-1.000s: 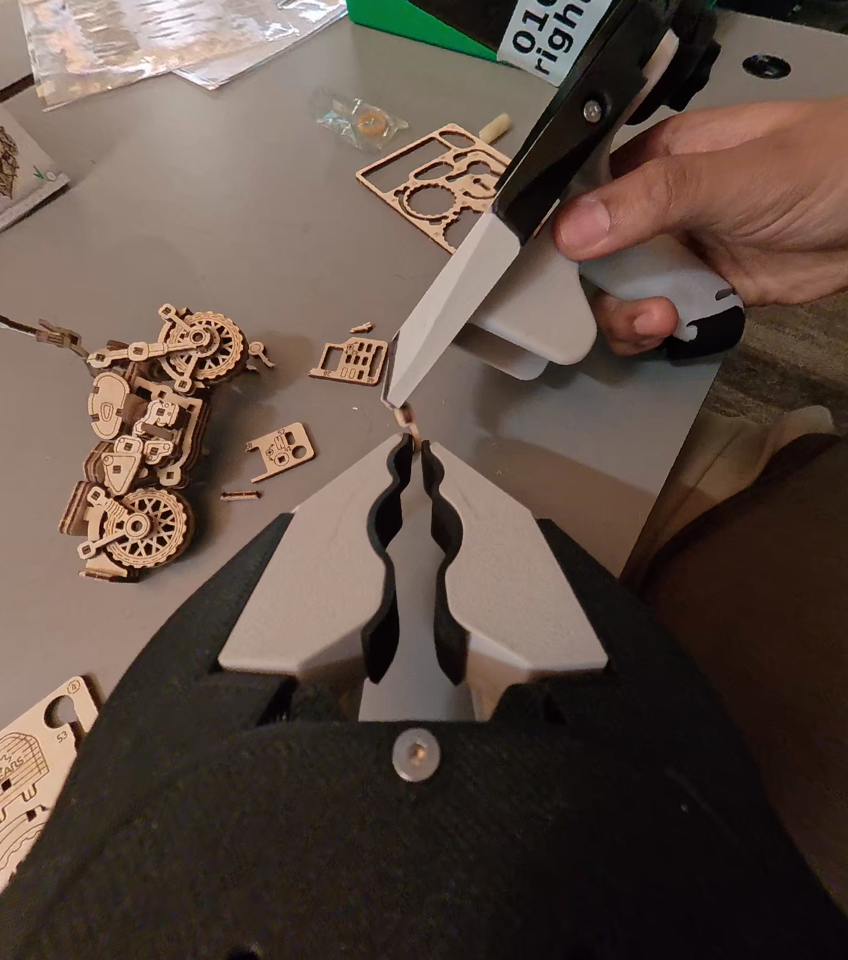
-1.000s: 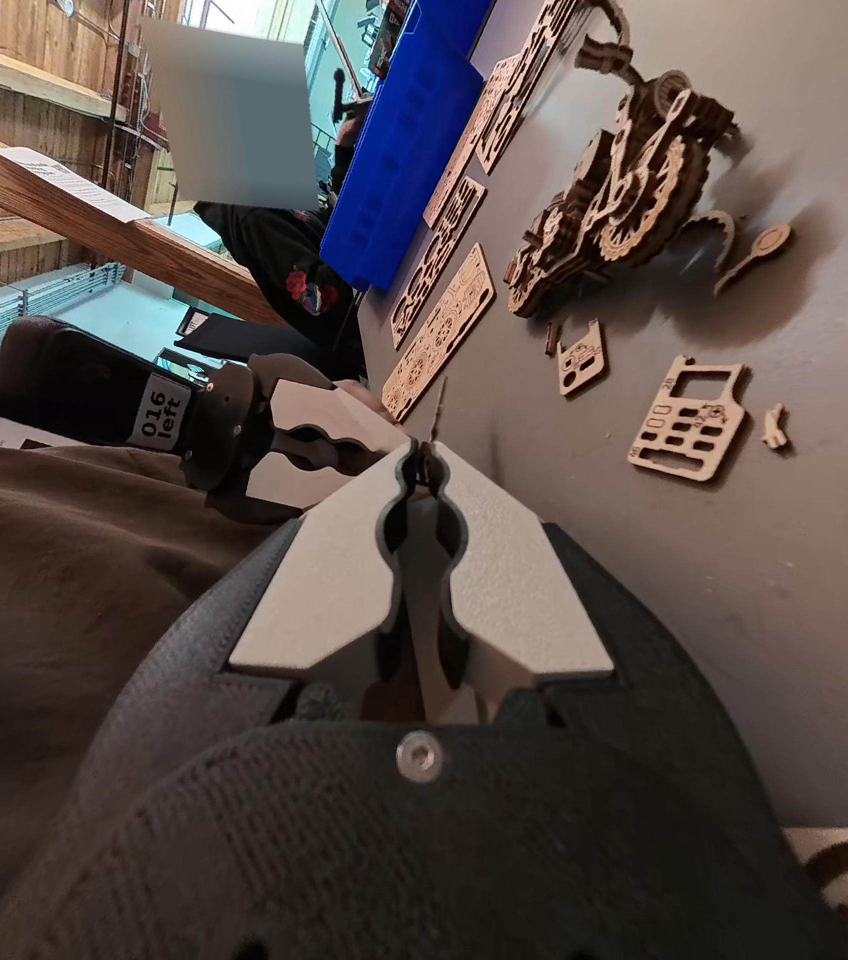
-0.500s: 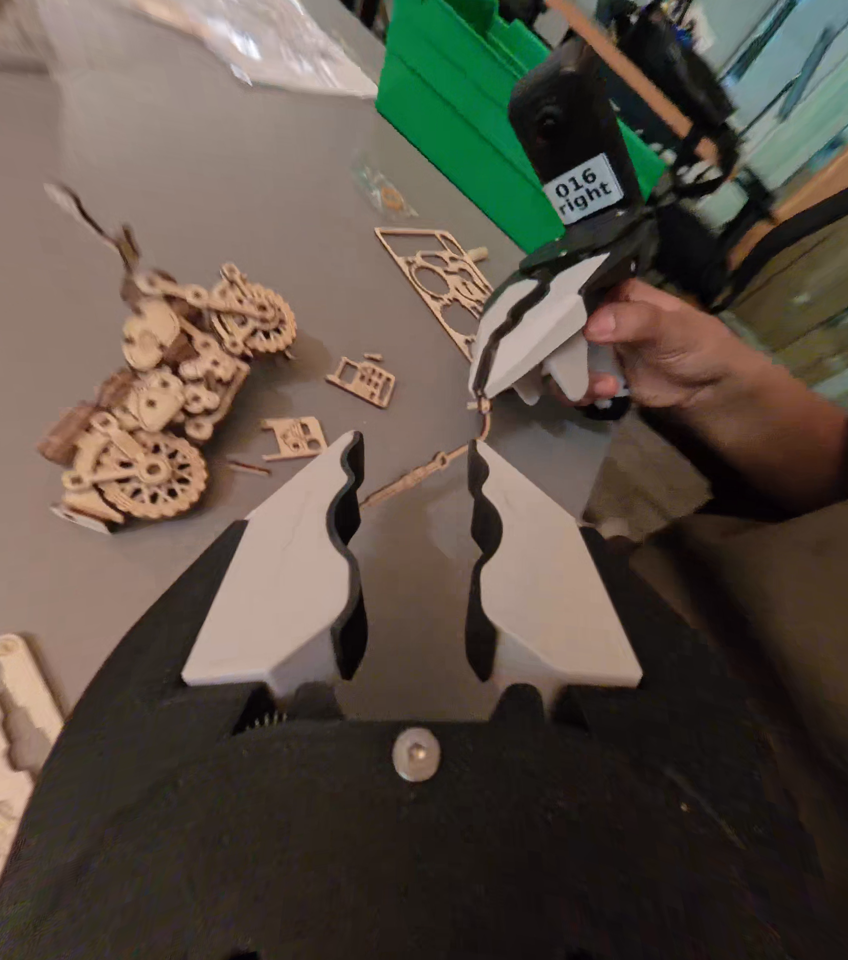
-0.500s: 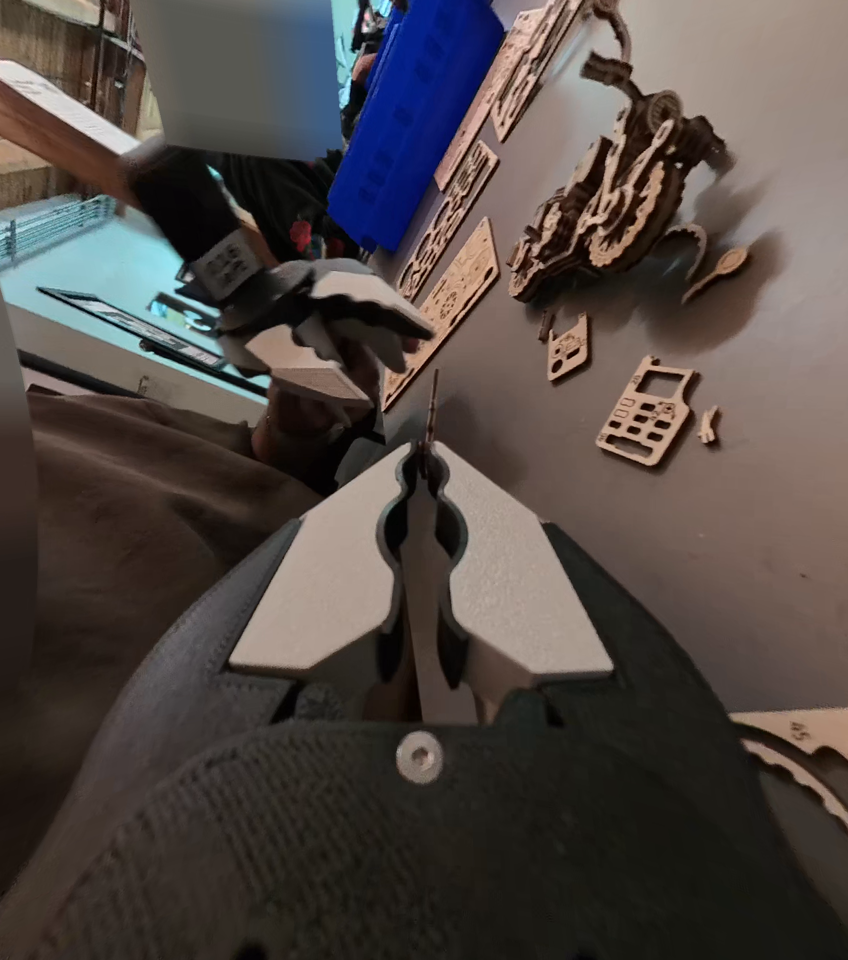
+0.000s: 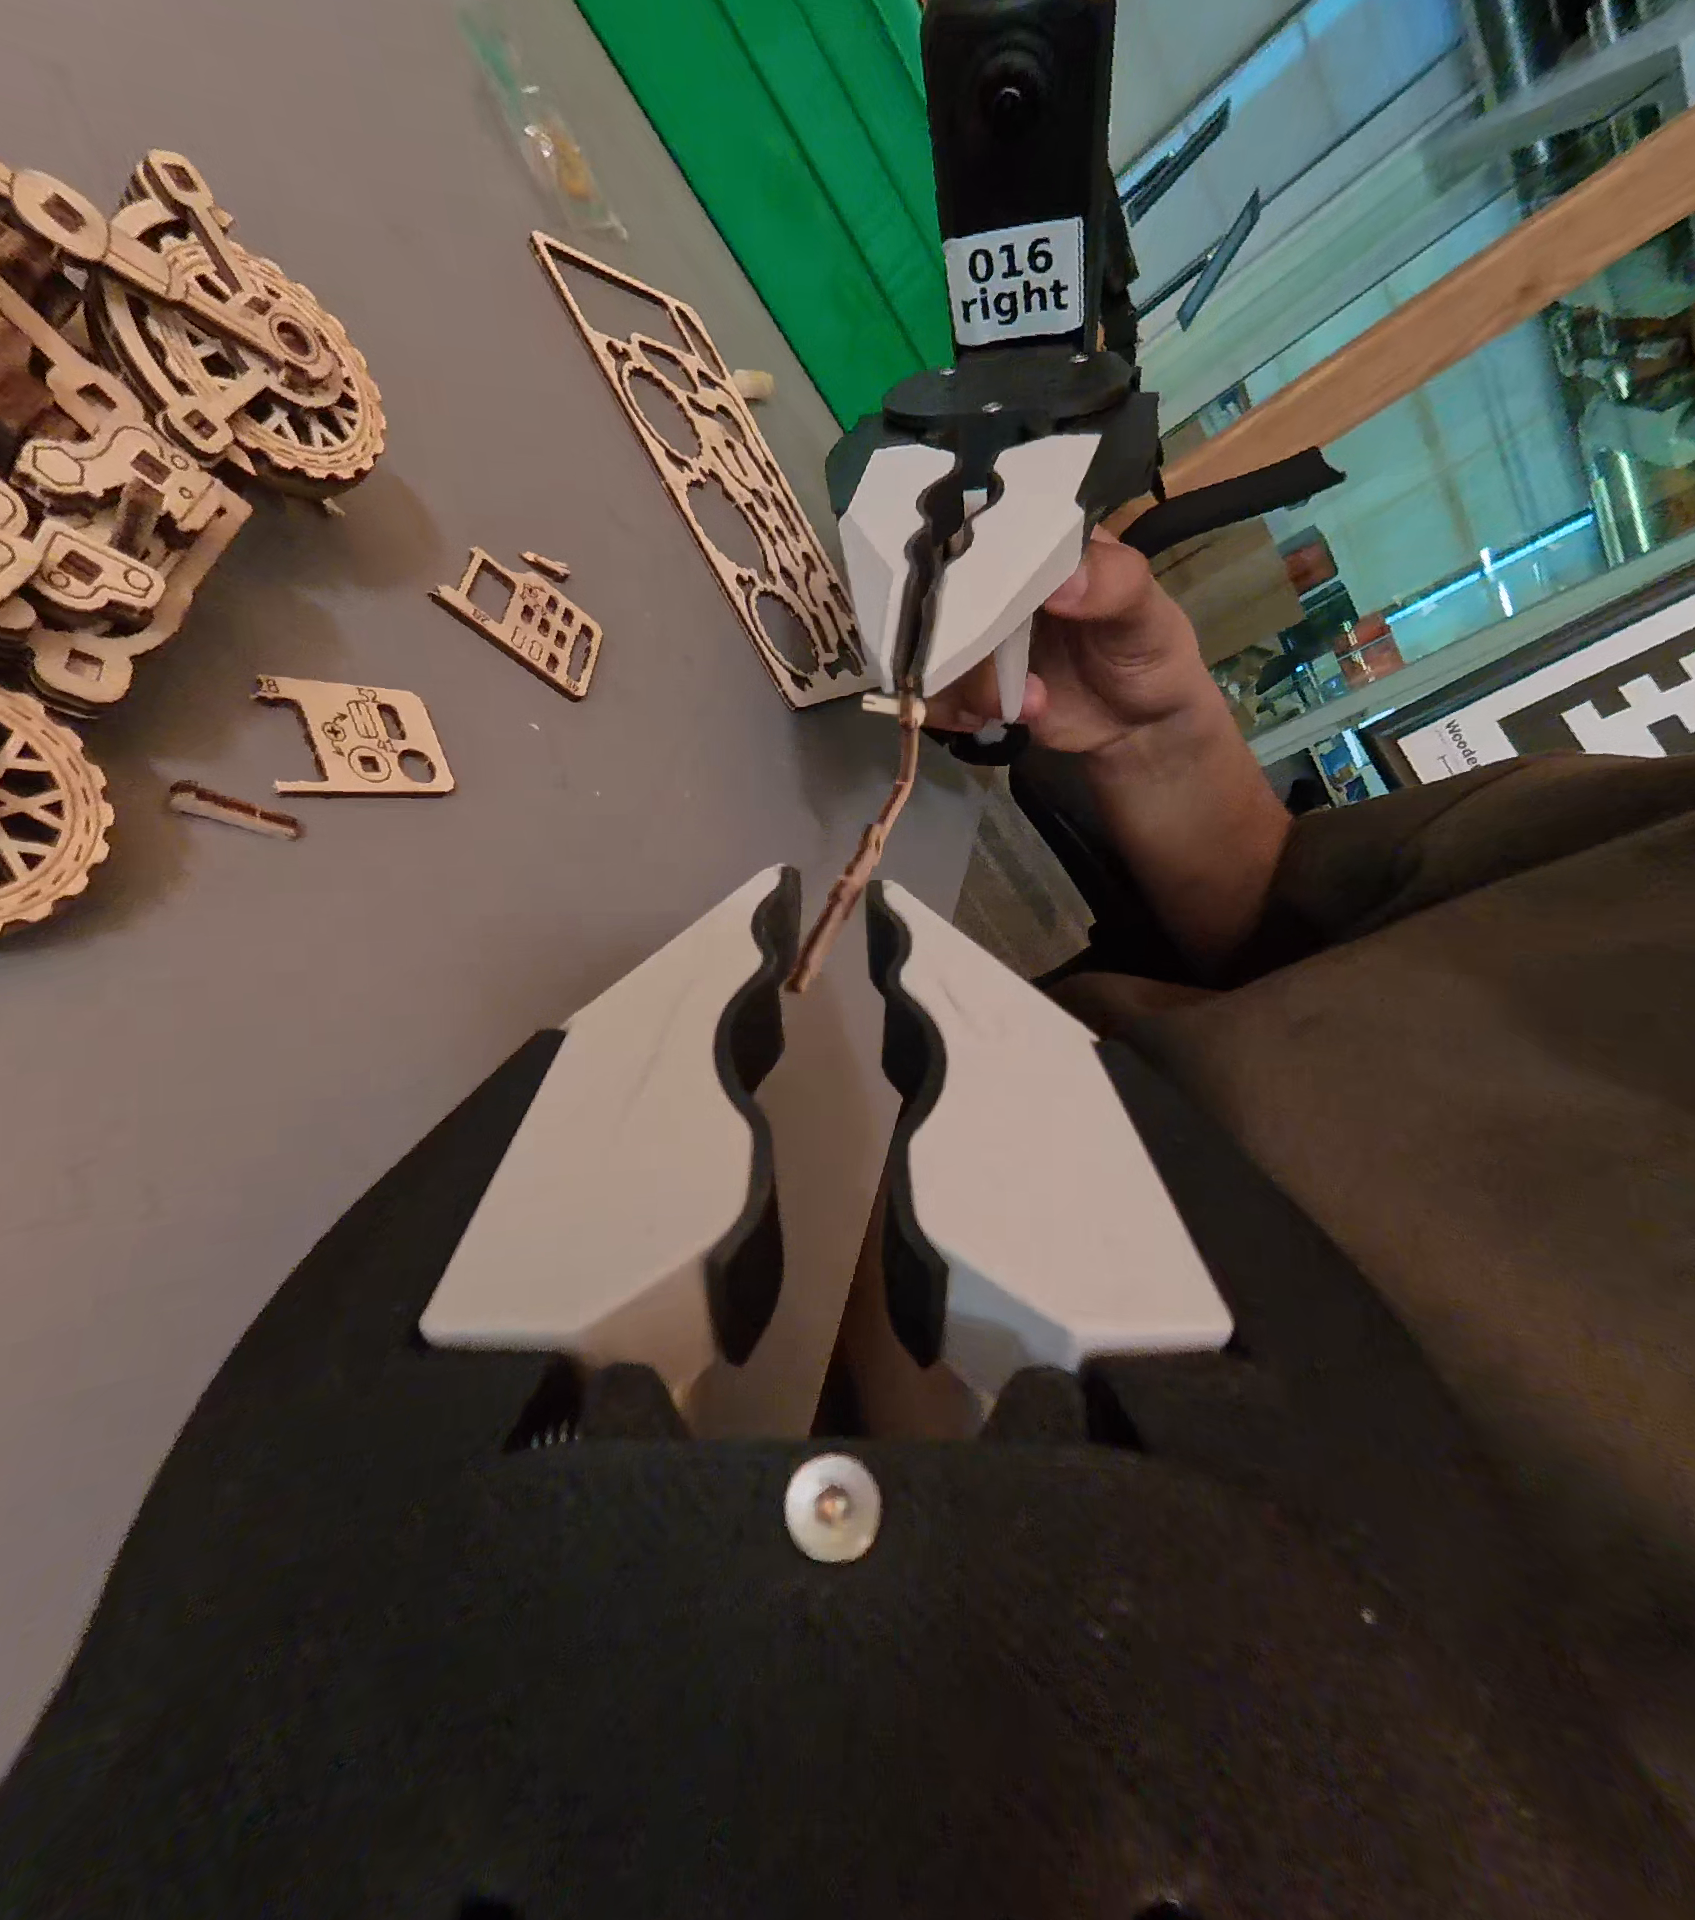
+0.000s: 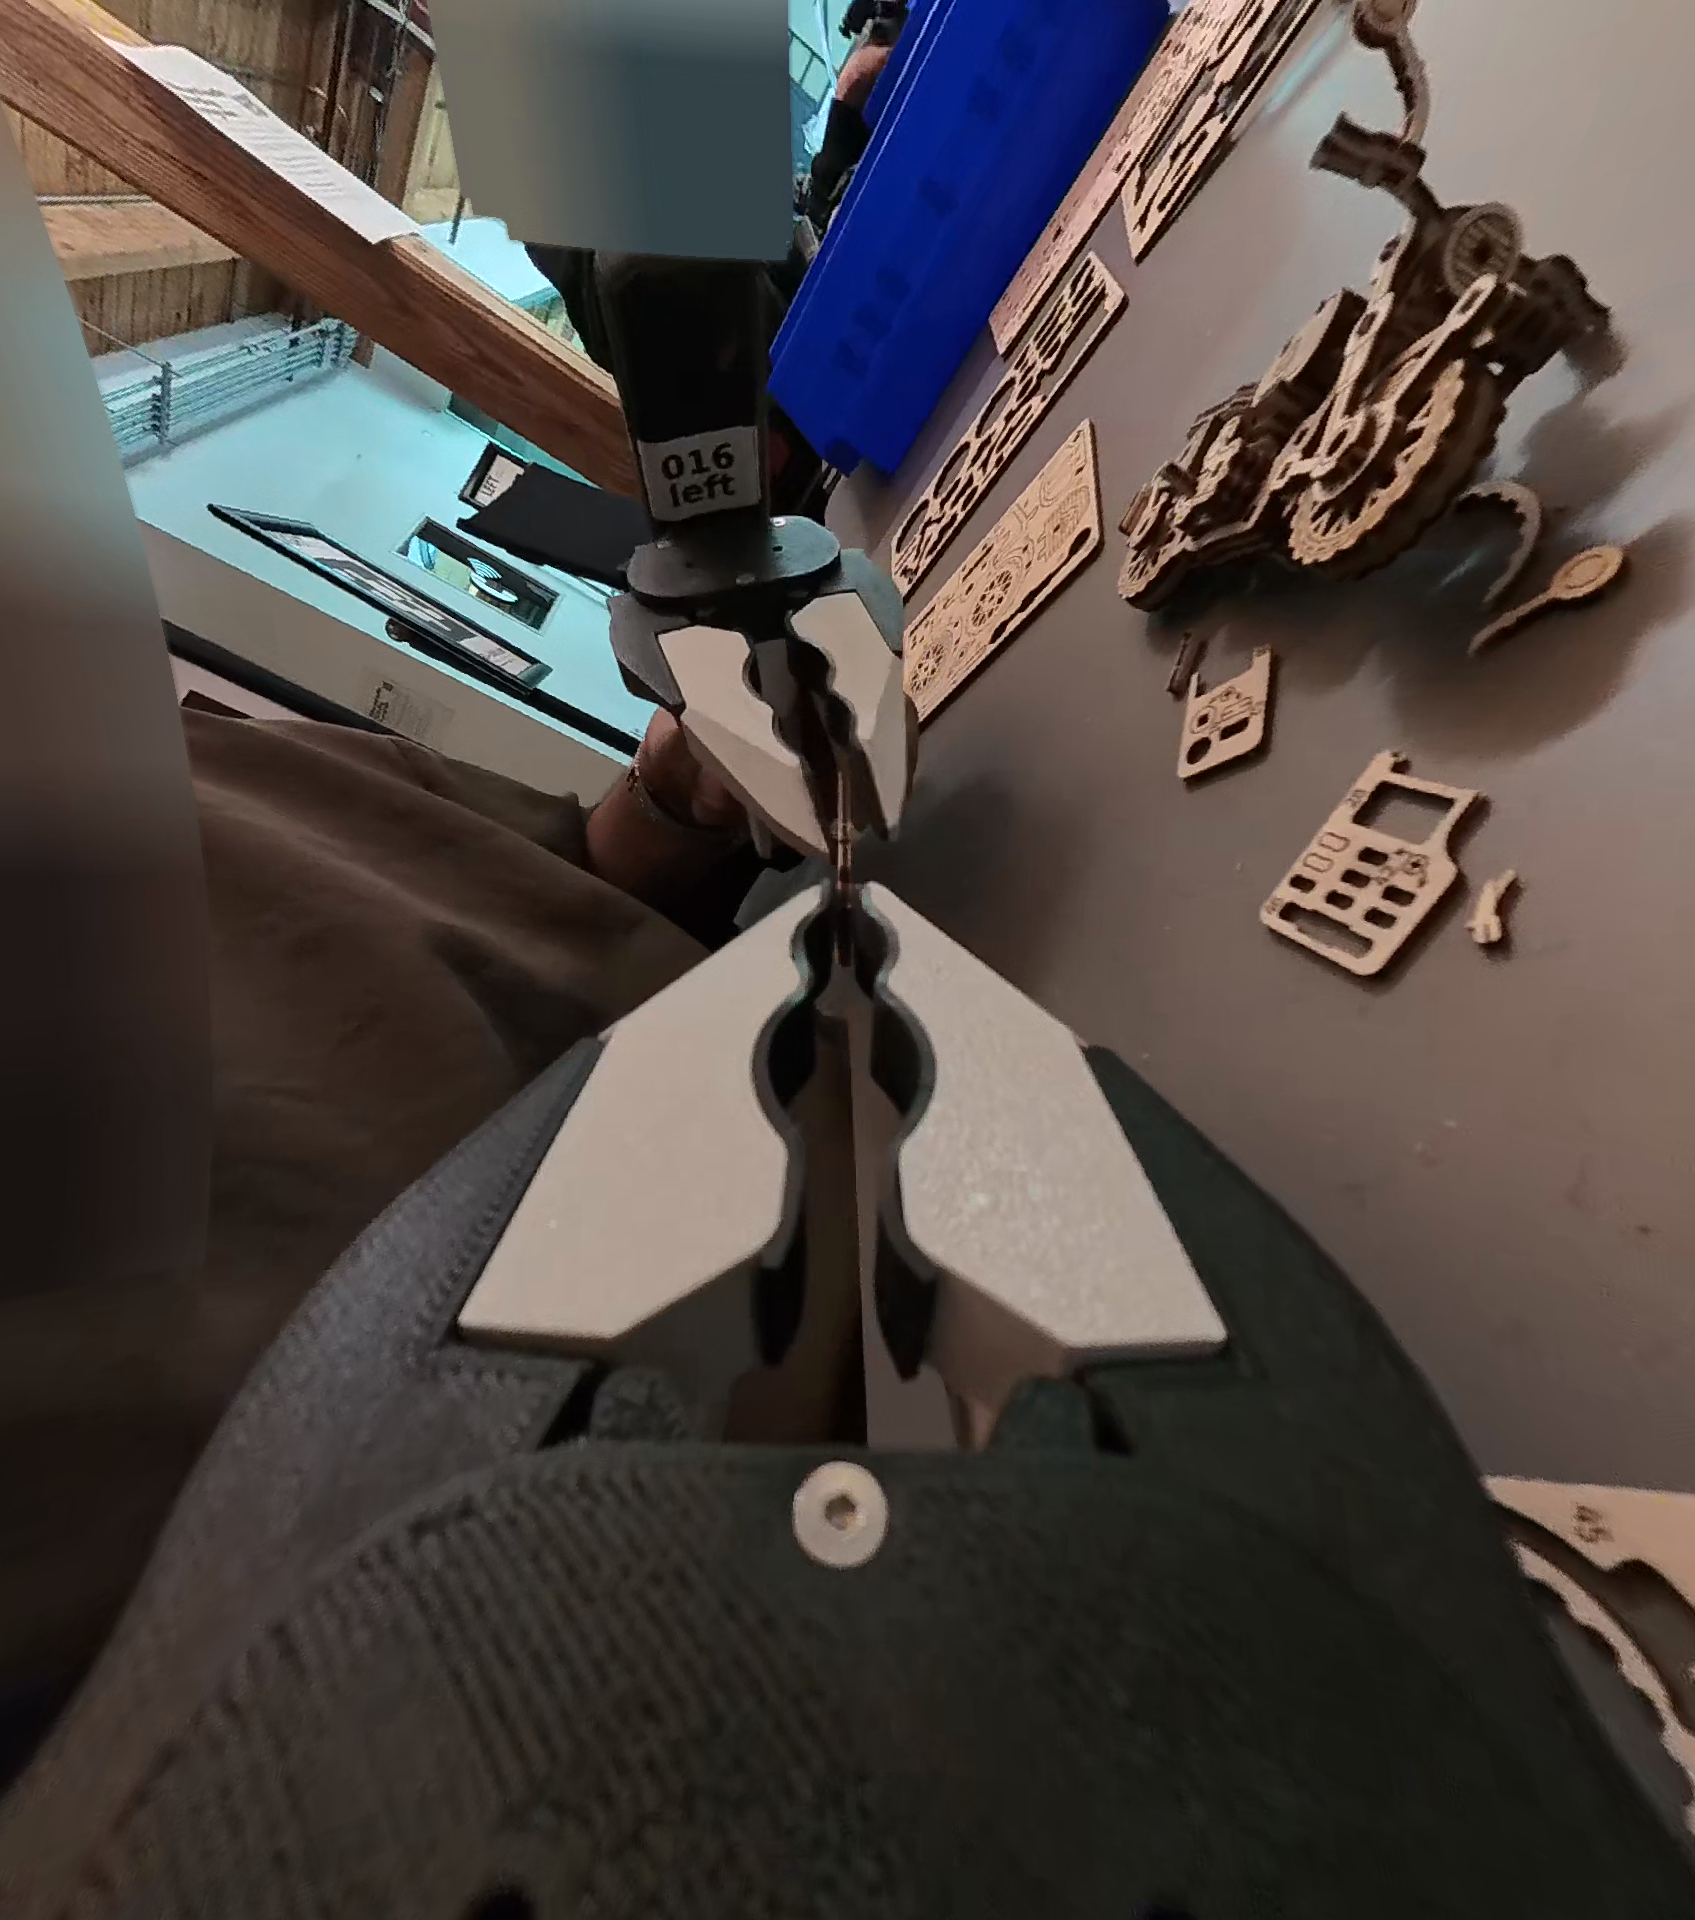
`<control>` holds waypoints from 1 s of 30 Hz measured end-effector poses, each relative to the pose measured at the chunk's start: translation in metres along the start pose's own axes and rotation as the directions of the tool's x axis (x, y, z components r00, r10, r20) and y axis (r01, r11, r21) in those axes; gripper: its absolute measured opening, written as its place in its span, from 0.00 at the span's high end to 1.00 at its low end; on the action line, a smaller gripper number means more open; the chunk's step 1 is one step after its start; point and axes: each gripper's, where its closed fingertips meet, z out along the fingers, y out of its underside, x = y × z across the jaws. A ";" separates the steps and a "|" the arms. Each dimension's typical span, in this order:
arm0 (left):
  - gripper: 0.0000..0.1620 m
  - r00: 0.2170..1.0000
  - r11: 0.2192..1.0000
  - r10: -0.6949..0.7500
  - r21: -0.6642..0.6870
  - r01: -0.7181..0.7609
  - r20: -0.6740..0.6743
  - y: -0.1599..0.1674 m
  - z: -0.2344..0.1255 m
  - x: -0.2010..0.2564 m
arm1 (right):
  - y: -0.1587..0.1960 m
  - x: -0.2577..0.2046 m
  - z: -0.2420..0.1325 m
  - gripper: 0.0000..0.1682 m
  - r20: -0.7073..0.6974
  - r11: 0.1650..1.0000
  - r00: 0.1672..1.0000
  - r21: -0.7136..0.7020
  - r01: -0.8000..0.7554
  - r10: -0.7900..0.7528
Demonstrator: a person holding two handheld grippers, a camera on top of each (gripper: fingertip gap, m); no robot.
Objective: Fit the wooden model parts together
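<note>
Wooden stick (image 5: pixel 879 831) is pinched in our right gripper (image 5: pixel 900 707); our left gripper (image 5: pixel 827 914) is released around it. Motorbike (image 5: pixel 43 540) at ten o'clock waits, mostly built.

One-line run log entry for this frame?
right gripper: shut on thin wooden rod part | left gripper: open around rod's free end | motorcycle model: on table

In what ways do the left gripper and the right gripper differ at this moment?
The right gripper has its jaws shut on the thin wooden rod; the left gripper has its jaws open, with a gap on each side of the rod's free end. The right gripper carries the rod alone; the left gripper only surrounds its tip. Both are hand-held, have grey jaws on black bodies, and point at each other beside the table edge.
</note>
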 end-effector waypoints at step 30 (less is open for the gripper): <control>1.00 0.967 0.823 -0.198 0.562 0.076 0.159 -0.027 -0.120 -0.036 | -0.030 0.069 0.076 0.93 -0.582 0.743 0.476 -0.404 0.534 -0.659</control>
